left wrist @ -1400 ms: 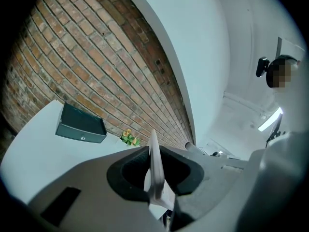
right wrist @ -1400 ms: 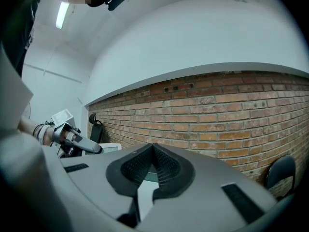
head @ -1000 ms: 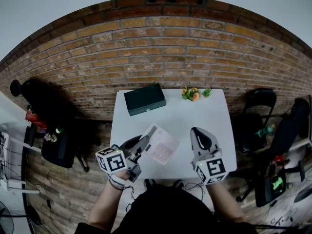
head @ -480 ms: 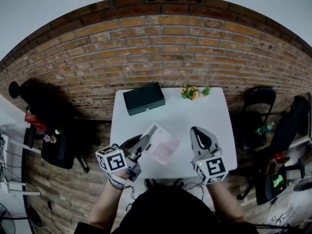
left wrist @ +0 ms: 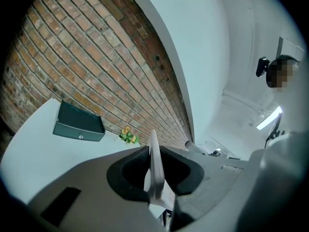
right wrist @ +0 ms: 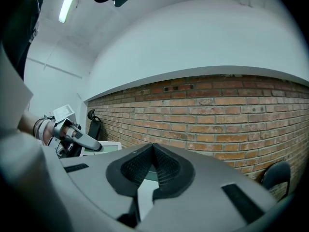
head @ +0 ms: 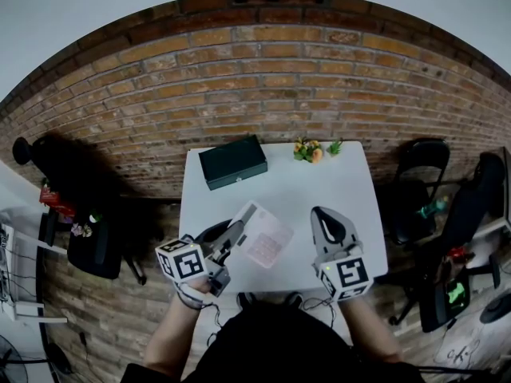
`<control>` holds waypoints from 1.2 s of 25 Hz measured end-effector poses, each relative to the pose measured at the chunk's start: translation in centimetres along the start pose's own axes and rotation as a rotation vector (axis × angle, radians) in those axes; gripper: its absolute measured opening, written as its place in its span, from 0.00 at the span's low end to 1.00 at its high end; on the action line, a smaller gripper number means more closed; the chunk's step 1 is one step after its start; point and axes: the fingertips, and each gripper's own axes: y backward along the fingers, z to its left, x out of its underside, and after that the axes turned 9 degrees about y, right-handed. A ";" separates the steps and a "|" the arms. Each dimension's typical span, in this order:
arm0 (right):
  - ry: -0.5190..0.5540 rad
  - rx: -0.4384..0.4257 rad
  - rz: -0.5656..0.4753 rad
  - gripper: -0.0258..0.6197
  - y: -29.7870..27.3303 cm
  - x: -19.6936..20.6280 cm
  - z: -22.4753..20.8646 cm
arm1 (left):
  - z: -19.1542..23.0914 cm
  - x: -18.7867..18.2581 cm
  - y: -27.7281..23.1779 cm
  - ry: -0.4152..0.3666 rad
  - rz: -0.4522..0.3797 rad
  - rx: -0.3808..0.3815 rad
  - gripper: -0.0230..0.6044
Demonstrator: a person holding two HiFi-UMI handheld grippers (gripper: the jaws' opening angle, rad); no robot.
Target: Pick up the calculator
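My left gripper (head: pixel 234 235): fingers (left wrist: pixel 129 174) closed on one edge of the calculator (head: pixel 266 242), which is held tilted over the tabletop (head: pixel 303 183). My right gripper (head: pixel 319 212): closed, empty.

Risk: so narrow an edge grip may let it pivot or slip.

The left gripper view shows the pinch edge-on; the head view shows its broad face.

Box (head: pixel 233 162) sitting at the table's (head: pixel 303 194) far left corner, flowers (head: pixel 311 151) lying at the far edge, bare top stretching open between and before them, wall (head: pixel 263 86) closing off the far side, left gripper (head: pixel 237 232) holding the calculator (head: pixel 266 240) over the near left.
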 end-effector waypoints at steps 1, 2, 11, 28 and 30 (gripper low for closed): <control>-0.001 -0.001 0.001 0.05 0.0 0.0 -0.1 | 0.0 0.0 -0.1 0.000 0.001 -0.001 0.12; -0.005 -0.001 0.006 0.05 0.0 0.1 -0.1 | 0.0 0.1 -0.1 0.001 0.001 -0.002 0.12; -0.037 -0.013 0.014 0.04 0.1 0.8 -0.7 | 0.2 0.8 -0.6 0.002 -0.003 -0.027 0.12; -0.038 -0.057 0.014 0.05 2.5 2.7 -4.0 | -1.4 4.1 -3.4 0.013 -0.031 -0.059 0.13; -0.043 -0.061 0.026 0.05 3.0 3.1 -4.4 | -1.7 4.7 -3.9 0.017 -0.033 -0.062 0.13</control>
